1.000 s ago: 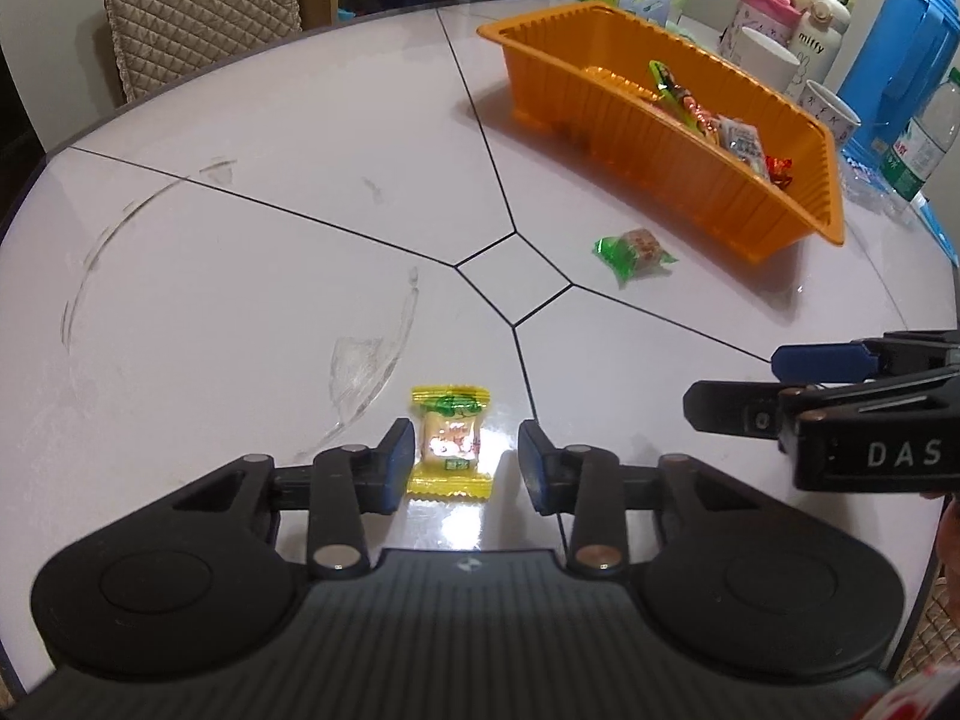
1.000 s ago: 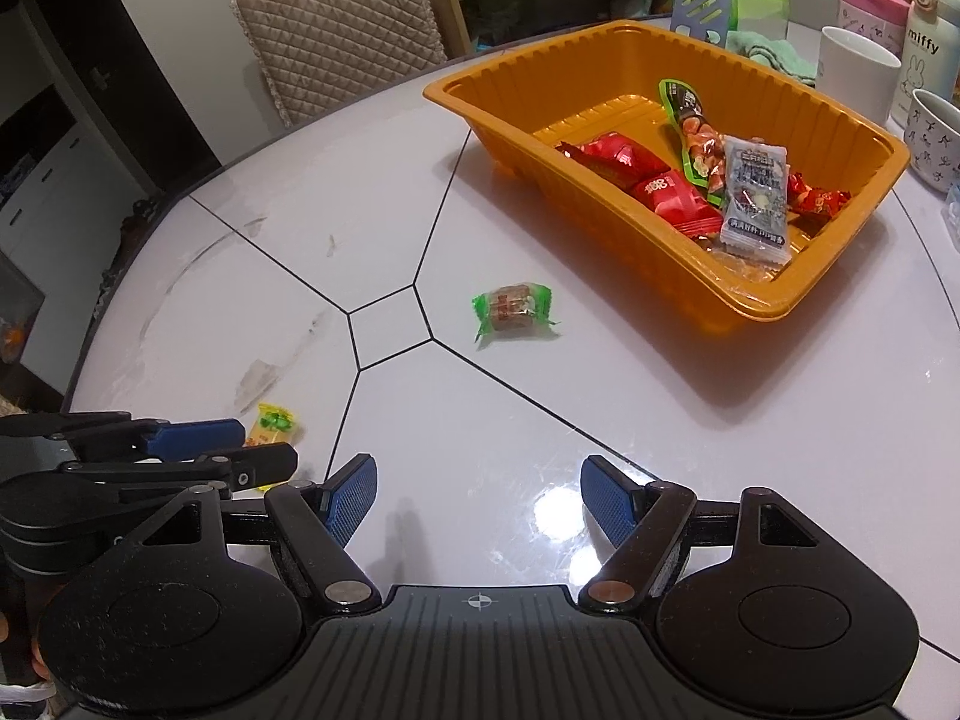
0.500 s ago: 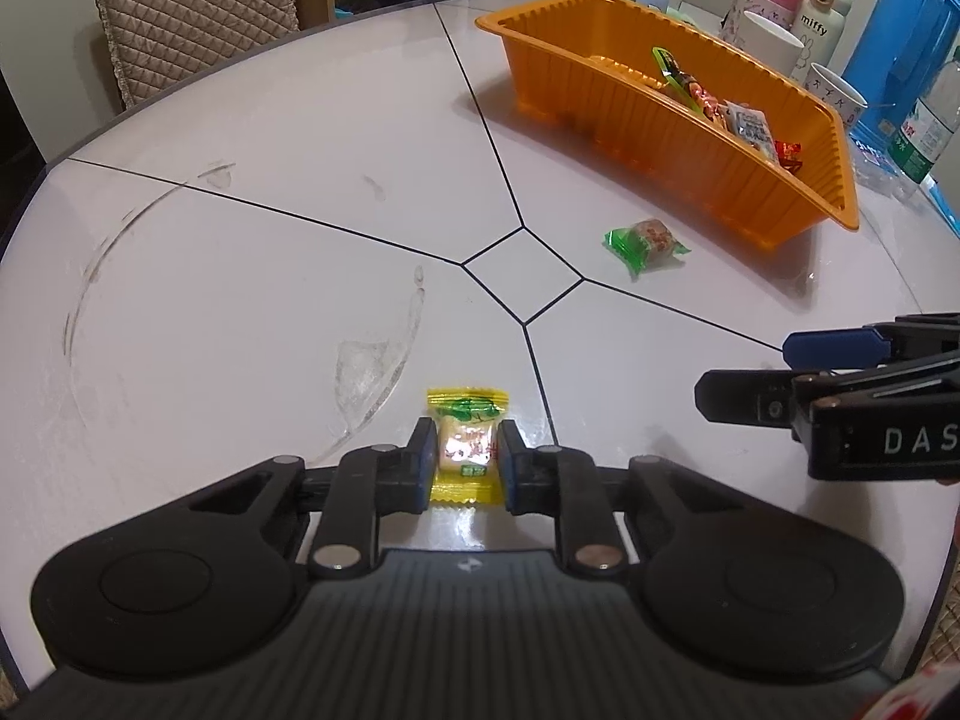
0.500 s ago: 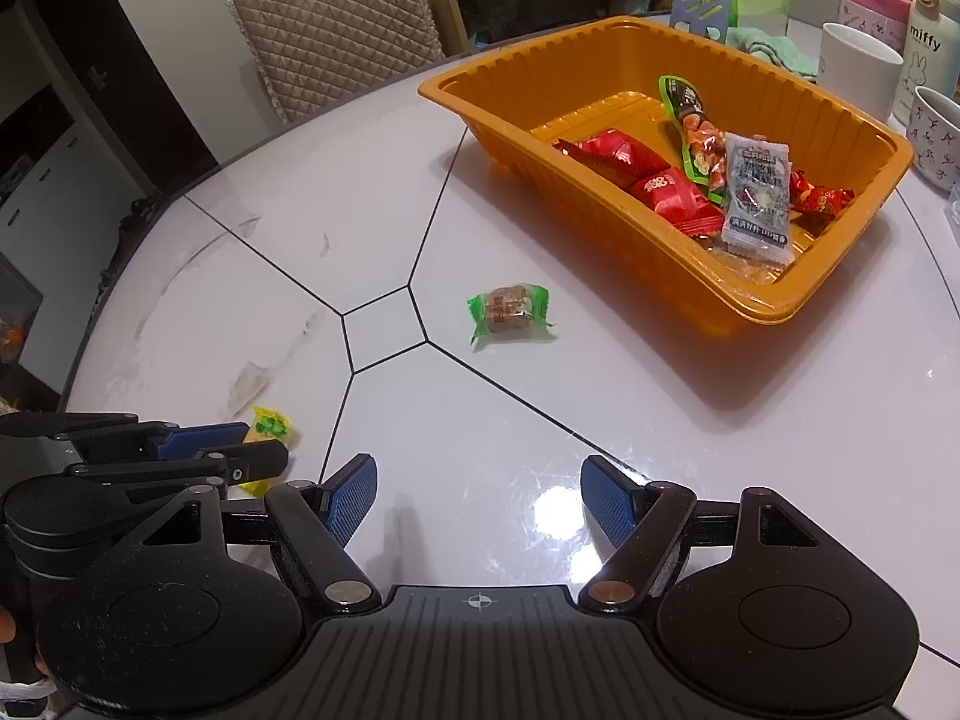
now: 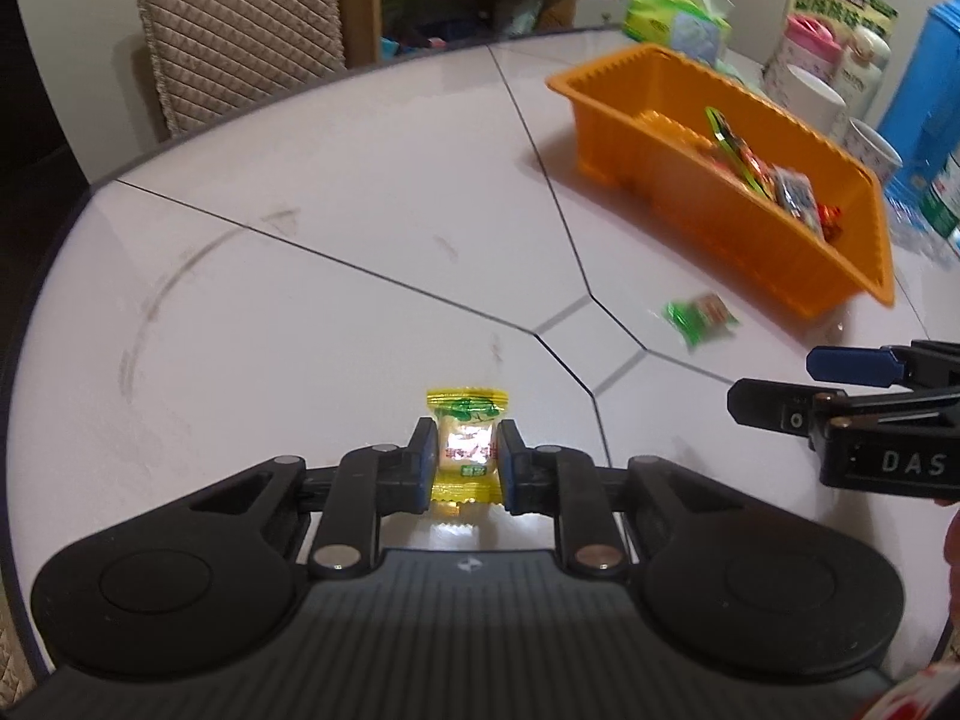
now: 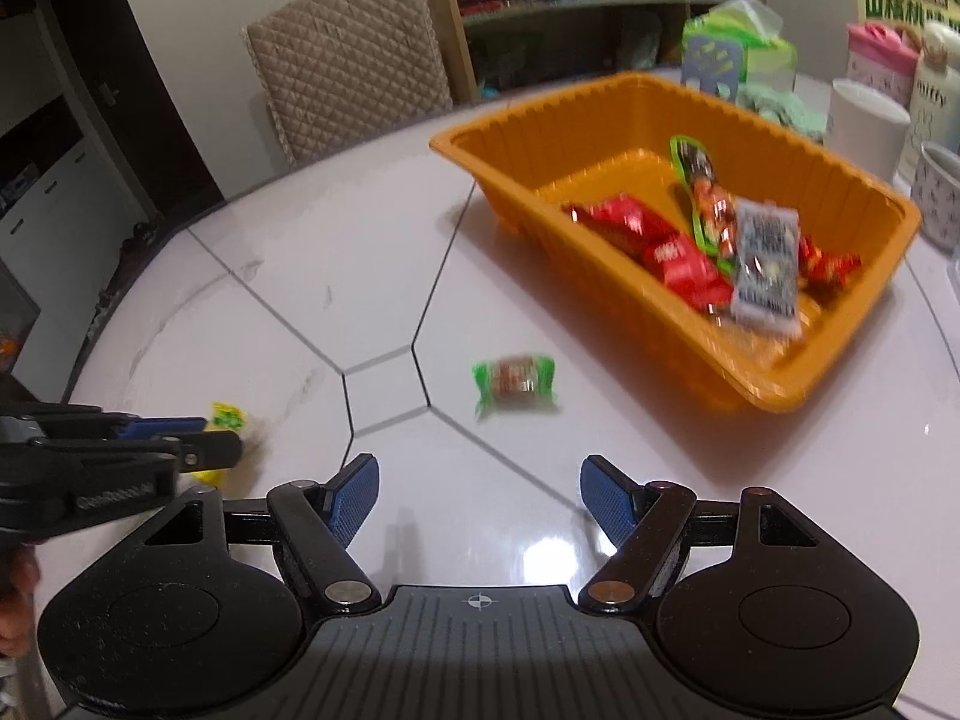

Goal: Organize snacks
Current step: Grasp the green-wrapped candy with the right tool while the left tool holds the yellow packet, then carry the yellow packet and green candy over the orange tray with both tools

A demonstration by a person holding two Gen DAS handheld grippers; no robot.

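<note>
My left gripper point(image 5: 467, 450) is shut on a yellow-wrapped snack point(image 5: 467, 443), held just above the white table point(image 5: 300, 276); the snack also shows in the right wrist view point(image 6: 227, 420). My right gripper point(image 6: 480, 501) is open and empty above the table, and shows at the right of the left wrist view point(image 5: 840, 384). A green-wrapped snack point(image 6: 515, 381) lies on the table ahead of it, also seen in the left wrist view point(image 5: 701, 315). The orange tray point(image 6: 774, 387) at the far right holds several wrapped snacks; it shows in the left wrist view too point(image 5: 720, 222).
White mugs point(image 6: 867, 126), a tissue pack point(image 6: 741, 42), a blue flask point(image 5: 924, 96) and bottles stand behind the tray. A quilted chair point(image 6: 348, 90) stands at the table's far edge, with shelves behind it.
My left gripper closed on the yellow snack and lifted it off the table. Both views have tilted up and moved forward. The right gripper stays open.
</note>
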